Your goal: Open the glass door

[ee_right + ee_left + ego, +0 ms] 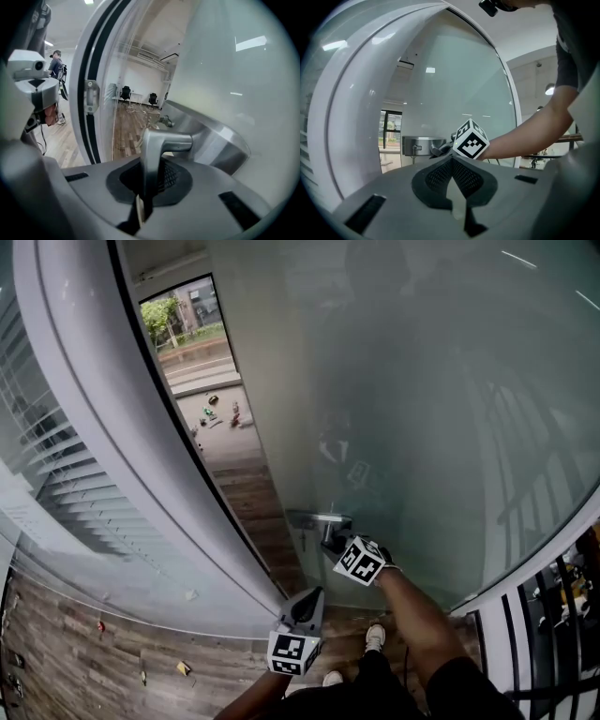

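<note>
The frosted glass door [403, 409] stands ajar, with a gap along its left edge. Its metal lever handle [321, 518] sits on a steel plate near that edge. My right gripper [332, 538] is shut on the lever; in the right gripper view the handle [159, 145] runs down between the pads of the right gripper [149, 180]. My left gripper [312, 596] hangs lower and to the left, apart from the door, pointing toward the gap. In the left gripper view the left gripper [452, 161] is shut with nothing in it, and the handle plate [419, 143] lies ahead.
A white door frame [122, 456] runs beside the gap, with wood floor [258, 512] beyond it. A black railing [553, 615] stands at the right. Through the opening are office chairs [125, 92], and a person [57, 65] stands at the far left.
</note>
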